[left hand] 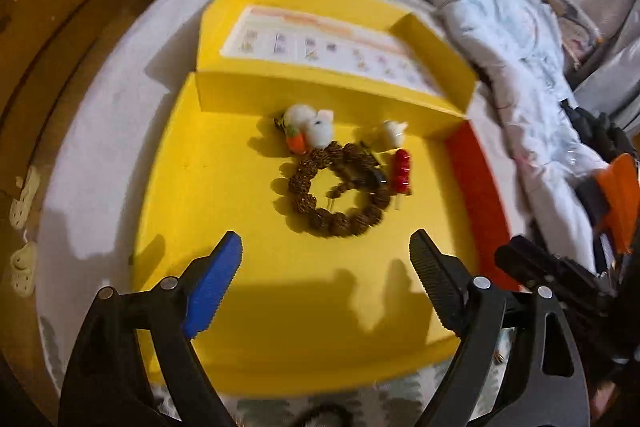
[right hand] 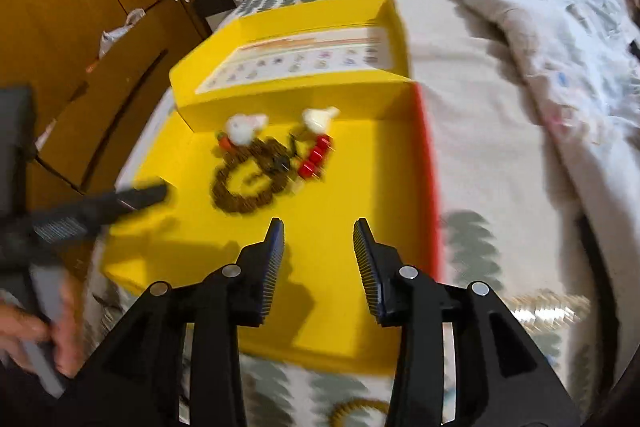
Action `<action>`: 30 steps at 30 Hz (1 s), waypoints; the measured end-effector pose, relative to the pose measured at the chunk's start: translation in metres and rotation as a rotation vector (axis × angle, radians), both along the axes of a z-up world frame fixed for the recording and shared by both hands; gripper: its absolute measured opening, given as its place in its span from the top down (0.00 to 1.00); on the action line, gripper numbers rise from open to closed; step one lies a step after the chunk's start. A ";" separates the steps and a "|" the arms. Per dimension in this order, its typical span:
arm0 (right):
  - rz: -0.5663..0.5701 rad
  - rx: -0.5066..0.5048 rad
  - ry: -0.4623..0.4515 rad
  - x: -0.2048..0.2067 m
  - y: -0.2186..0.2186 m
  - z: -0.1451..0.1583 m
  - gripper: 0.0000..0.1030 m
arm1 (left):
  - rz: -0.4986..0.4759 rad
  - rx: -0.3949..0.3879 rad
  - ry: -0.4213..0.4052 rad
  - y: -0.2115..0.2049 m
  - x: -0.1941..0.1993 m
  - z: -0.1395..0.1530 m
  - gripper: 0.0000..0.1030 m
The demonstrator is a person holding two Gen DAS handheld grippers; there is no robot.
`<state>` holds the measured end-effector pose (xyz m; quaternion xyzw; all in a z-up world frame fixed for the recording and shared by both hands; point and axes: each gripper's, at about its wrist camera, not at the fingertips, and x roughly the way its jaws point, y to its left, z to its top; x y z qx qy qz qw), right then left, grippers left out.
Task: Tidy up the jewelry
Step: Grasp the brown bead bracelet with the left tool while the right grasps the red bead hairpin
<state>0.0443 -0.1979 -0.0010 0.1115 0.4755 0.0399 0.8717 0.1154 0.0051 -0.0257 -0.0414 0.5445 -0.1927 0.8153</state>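
Note:
An open yellow box (left hand: 208, 195) lies on the bed. On its floor are a ring of brown beads (left hand: 304, 183), two white fluffy pieces, one with an orange carrot (left hand: 310, 131), a black clip (left hand: 374, 169) and a string of red beads (left hand: 402, 167). My left gripper (left hand: 324, 261) hovers open just short of the bead ring, with nothing between its fingers. Seen from the right wrist, the brown beads (right hand: 248, 183) and the red beads (right hand: 316, 157) lie beyond my right gripper (right hand: 319, 231). Its jaws stand apart and empty. The left gripper's finger (right hand: 140, 197) shows blurred at the left.
The box's lid (left hand: 320, 43), with a printed sheet inside it, stands behind the tray. Crumpled quilts (left hand: 500, 27) cover the bed at the back and right. A wooden wardrobe (right hand: 80, 7) stands to the left. Another bead string (right hand: 356, 409) peeks out on the bedsheet under the right gripper.

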 end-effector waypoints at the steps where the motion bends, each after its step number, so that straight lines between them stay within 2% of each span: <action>1: 0.002 0.005 0.002 0.006 0.003 0.000 0.57 | 0.005 0.024 0.009 -0.002 0.004 -0.006 0.18; 5: -0.019 -0.007 0.008 0.034 0.009 -0.003 0.53 | 0.003 0.099 0.053 -0.013 0.022 -0.027 0.18; 10: -0.056 -0.015 0.071 0.065 0.005 -0.029 0.53 | 0.008 0.173 0.074 -0.020 0.037 -0.039 0.18; 13: -0.061 -0.048 0.106 0.077 0.001 -0.041 0.53 | 0.016 0.170 0.095 -0.021 0.045 -0.045 0.18; 16: -0.064 -0.050 0.131 0.089 -0.003 -0.046 0.53 | 0.024 0.198 0.092 -0.022 0.048 -0.048 0.18; 20: -0.028 -0.059 0.157 0.104 0.005 -0.052 0.53 | 0.019 0.211 0.105 -0.023 0.051 -0.055 0.18; 25: -0.027 -0.153 0.196 0.118 0.017 -0.067 0.53 | 0.022 0.248 0.111 -0.024 0.053 -0.066 0.18; 30: -0.036 -0.182 0.215 0.126 0.019 -0.080 0.53 | 0.024 0.268 0.098 -0.025 0.057 -0.071 0.18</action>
